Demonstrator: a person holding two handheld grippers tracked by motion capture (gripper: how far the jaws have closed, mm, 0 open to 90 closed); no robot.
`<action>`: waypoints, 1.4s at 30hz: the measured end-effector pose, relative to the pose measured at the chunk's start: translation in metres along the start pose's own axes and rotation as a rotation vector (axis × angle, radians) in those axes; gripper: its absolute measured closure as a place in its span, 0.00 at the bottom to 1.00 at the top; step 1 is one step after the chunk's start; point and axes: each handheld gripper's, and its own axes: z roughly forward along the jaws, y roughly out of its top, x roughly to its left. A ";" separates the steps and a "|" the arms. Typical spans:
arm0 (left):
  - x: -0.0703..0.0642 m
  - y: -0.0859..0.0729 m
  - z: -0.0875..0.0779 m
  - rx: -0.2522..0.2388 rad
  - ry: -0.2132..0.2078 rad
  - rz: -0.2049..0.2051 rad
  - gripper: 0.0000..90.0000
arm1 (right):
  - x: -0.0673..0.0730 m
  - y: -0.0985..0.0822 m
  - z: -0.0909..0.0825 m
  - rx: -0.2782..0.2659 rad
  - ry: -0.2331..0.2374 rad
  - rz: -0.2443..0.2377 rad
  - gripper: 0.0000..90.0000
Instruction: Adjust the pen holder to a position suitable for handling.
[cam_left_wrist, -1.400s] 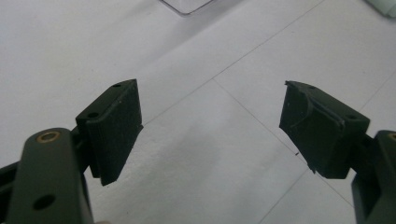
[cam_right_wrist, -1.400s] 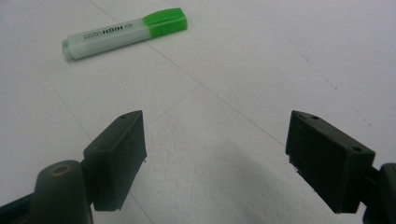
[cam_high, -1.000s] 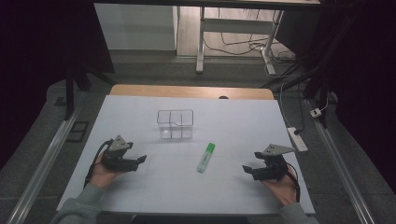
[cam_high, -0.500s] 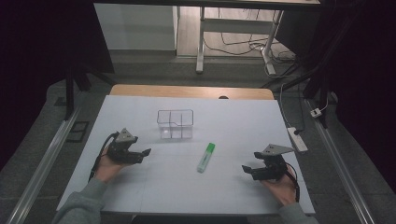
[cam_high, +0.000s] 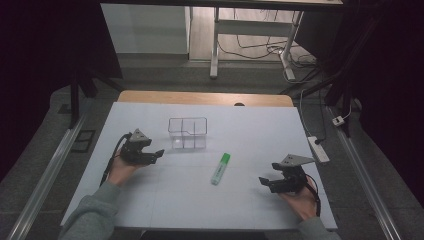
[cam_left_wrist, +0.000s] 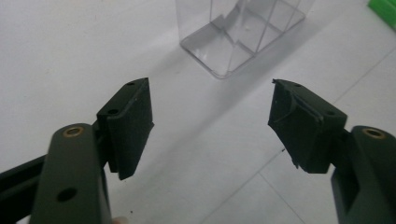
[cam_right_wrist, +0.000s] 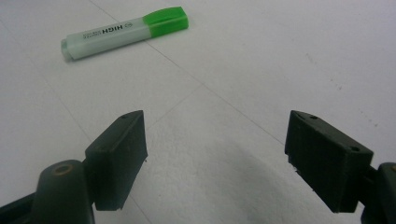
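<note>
A clear plastic box (cam_high: 188, 132) with dividers stands on the white table (cam_high: 250, 130), a little back from the middle. A highlighter (cam_high: 220, 168) with a green cap lies flat in front of it, slightly to the right. My left gripper (cam_high: 158, 152) is open just left of the box, jaws pointing toward it; the box (cam_left_wrist: 243, 32) stands close ahead of its jaws. My right gripper (cam_high: 264, 181) is open at the front right, nothing between its jaws. The highlighter (cam_right_wrist: 123, 31) lies ahead of it to the left, cap end to the right.
A white power strip (cam_high: 320, 149) lies at the table's right edge. A wooden strip (cam_high: 205, 98) runs along the far edge. Beyond it stand a metal frame (cam_high: 250, 30) and cables on the floor. Dark curtains flank both sides.
My left gripper has moved forward and to the right, closer to the clear box. The right gripper has stayed where it was.
</note>
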 end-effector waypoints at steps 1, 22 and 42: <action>0.002 0.001 0.002 0.010 0.002 0.004 0.34 | 0.000 0.000 0.000 0.001 -0.001 0.000 0.22; 0.014 0.021 0.028 0.008 0.005 0.010 0.63 | 0.000 0.000 0.001 0.006 -0.003 0.000 0.23; 0.012 0.028 0.048 0.012 -0.026 0.005 0.99 | 0.001 0.000 0.002 0.014 -0.005 0.002 0.23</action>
